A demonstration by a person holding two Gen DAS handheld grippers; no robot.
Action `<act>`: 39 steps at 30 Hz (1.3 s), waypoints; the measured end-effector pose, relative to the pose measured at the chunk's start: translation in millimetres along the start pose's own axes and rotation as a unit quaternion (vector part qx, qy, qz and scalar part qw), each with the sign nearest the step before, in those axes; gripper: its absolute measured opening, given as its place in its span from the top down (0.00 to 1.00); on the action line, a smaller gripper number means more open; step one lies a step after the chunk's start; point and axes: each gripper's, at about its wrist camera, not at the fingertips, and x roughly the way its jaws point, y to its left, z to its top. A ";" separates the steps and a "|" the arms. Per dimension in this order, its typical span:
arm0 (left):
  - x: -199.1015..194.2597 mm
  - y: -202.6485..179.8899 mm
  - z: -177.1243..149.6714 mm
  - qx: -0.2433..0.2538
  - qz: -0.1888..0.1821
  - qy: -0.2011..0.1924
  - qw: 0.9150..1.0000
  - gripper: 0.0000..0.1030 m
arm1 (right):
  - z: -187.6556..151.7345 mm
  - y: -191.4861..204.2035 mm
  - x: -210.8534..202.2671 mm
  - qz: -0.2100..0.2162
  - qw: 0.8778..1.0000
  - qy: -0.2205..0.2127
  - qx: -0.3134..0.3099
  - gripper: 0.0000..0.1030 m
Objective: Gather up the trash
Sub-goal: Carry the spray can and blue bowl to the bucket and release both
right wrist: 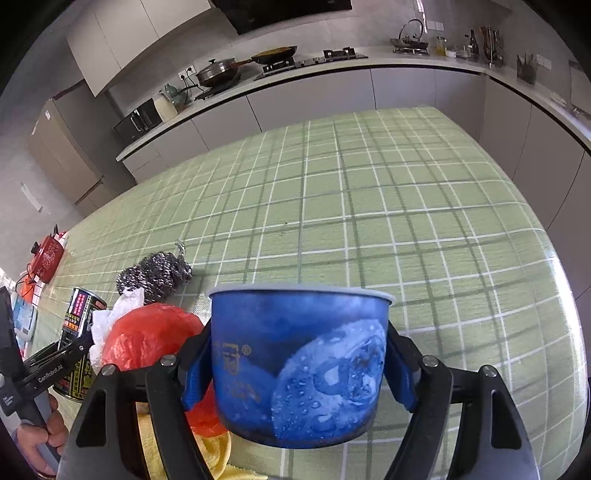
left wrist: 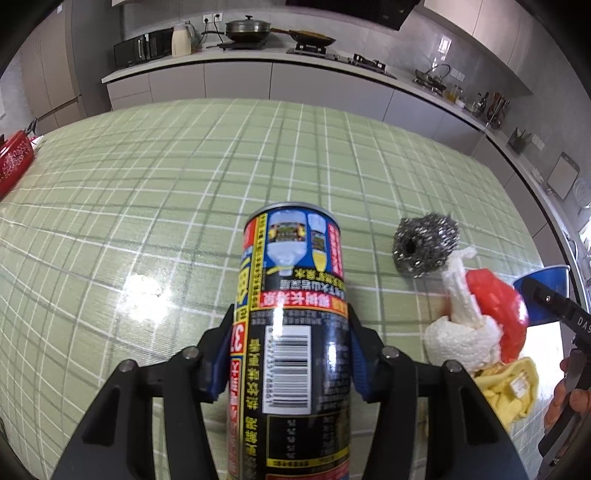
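Left wrist view, nearest: left gripper (left wrist: 290, 354), blue pads pressed on both sides of a tall black printed can (left wrist: 291, 325); the can stands upright between the fingers, base out of sight, so whether it rests on the table cannot be told.
Right wrist view, nearest: right gripper (right wrist: 299, 363), blue pads against both sides of a blue paper cup (right wrist: 299, 365); cup upright, rim uppermost, base hidden below the frame's lower objects.
Near, between the two grippers: yellow cloth (left wrist: 506, 391), white crumpled paper towel (left wrist: 458, 325) and red plastic bag (left wrist: 495, 314), heaped and touching one another.
Just beyond the heap: steel wool scrubber (left wrist: 424, 243), lying loose on the green checked tablecloth (left wrist: 166, 192).
Far left edge of the table: red patterned container (left wrist: 14, 158).
Farthest: kitchen counter with lidded pan (left wrist: 247, 29).

Risks, as judged:
- Cup: thin paper wall; a hard squeeze would likely buckle it, a light one let it slip.
- Can: smooth, tall, held low on its body; a quick tilt could swing or drop it.
- Heap: sits close between both grippers; either load could snag the bag or towel and drag it off.
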 end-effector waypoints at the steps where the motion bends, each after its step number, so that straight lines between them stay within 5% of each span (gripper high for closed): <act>1: -2.5 -2.4 2.1 0.001 0.001 -0.003 1.000 0.48 | -0.4 -1.1 -4.6 0.001 1.000 -0.005 0.003 0.24; 13: -47.3 -19.5 -10.1 0.004 -0.007 -0.041 0.999 0.48 | -5.6 -3.8 -47.8 0.017 0.999 -0.032 0.007 0.24; 25: -76.3 -80.7 -39.9 0.008 -0.017 -0.062 0.998 0.48 | -39.3 -29.7 -86.8 0.052 0.998 -0.033 -0.014 0.24; 39: -80.4 -131.8 -60.2 0.078 -0.104 -0.054 0.990 0.48 | -93.6 -70.8 -141.8 0.014 0.998 -0.045 0.046 0.24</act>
